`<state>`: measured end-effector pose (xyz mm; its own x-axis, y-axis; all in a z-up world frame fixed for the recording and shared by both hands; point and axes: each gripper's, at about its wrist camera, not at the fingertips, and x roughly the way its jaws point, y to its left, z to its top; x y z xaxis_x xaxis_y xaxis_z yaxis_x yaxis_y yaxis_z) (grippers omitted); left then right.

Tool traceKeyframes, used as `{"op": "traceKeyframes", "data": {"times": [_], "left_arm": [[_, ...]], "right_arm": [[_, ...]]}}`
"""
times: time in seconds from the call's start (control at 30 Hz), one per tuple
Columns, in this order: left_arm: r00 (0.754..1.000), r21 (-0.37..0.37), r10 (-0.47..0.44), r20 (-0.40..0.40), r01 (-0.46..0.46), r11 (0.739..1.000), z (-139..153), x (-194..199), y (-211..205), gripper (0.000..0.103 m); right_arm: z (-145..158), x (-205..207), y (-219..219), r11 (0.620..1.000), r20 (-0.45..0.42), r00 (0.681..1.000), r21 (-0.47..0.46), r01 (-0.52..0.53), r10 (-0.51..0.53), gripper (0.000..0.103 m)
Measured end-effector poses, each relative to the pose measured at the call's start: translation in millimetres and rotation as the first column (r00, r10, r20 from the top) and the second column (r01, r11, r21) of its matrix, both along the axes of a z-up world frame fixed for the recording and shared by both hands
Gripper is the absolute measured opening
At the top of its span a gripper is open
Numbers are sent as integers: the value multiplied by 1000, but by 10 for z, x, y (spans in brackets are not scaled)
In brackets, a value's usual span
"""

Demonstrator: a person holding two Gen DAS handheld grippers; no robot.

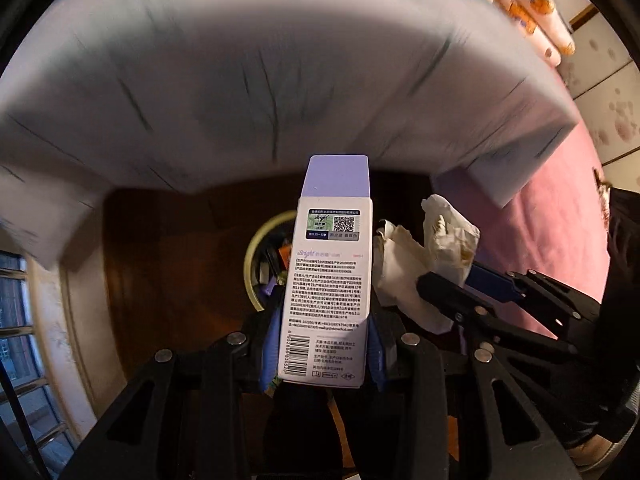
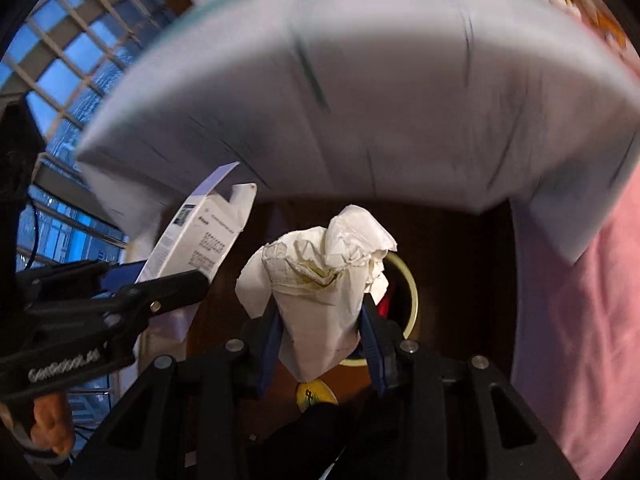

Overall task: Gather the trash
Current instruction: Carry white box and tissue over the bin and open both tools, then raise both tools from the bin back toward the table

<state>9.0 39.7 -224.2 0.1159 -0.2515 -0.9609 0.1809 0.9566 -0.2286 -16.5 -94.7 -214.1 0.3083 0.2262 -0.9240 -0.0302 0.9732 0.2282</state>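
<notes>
The white carton (image 1: 326, 292) reads "iBright" beside a QR code, with a barcode lower down.

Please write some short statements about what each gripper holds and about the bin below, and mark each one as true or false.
1. The left gripper holds a printed carton. True.
2. The right gripper is empty. False: it is shut on a crumpled paper.
3. The carton's top flap is open. True.
4. The bin on the wooden floor has a red rim. False: the rim is pale yellow-green.
5. The bin already has things inside. True.
6. The carton lies on the floor. False: it is held between the left gripper's pads, above the bin.
</notes>
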Motion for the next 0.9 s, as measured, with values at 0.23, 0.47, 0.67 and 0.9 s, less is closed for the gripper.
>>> {"op": "traceKeyframes", "data": {"times": [0.23,0.47,0.67,0.9], "left_arm": [[998,51,-15,-60,18,999,-1051,63,-182,35],[999,105,-12,-33,15,994,-1528,204,-235,64],[998,141,61,8,-62,988,-1508,295,-63,76],[989,162,118,85,-131,978,-1008,238,40,78]], "right_arm": [[-1185,101,-154,999,-86,995,0,40,-39,38],[-1804,278,-182,999,-109,993,12,51,-49,44],[-1911,280,-173,999,-108,993,18,47,-45,56],[-1493,291,-153,999,-79,997,28,30,-28,56]]}}
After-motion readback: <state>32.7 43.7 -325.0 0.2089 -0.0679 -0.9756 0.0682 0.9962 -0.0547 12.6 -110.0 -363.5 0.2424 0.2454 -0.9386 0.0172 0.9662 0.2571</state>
